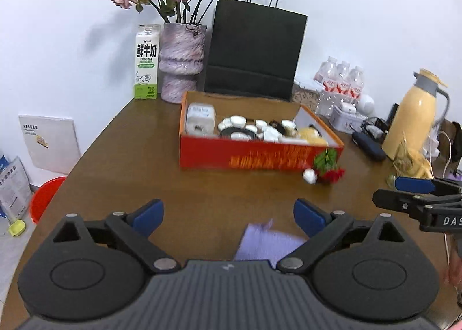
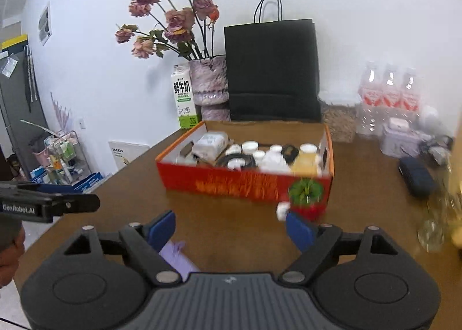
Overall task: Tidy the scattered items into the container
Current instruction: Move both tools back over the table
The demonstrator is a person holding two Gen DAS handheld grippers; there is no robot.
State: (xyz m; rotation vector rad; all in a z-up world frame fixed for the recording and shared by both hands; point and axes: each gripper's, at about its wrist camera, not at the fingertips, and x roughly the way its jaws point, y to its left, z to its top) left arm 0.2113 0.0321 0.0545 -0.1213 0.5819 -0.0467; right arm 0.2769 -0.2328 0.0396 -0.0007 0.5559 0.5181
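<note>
Now both grippers, left [image 1: 228,216] and right [image 2: 229,229], jaws spread, nothing pinched; lilac cloth [image 1: 267,243], blurred, on worktop [image 1: 144,156]; red box [image 1: 254,156] beyond, full

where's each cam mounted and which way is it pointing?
Left wrist: on the left gripper, facing forward and down at the red box; own open fingers show, right gripper at its right edge.
Right wrist: on that right gripper, same heading; left gripper at its left edge.
Shared: box, purple cloth, black bag.
</note>
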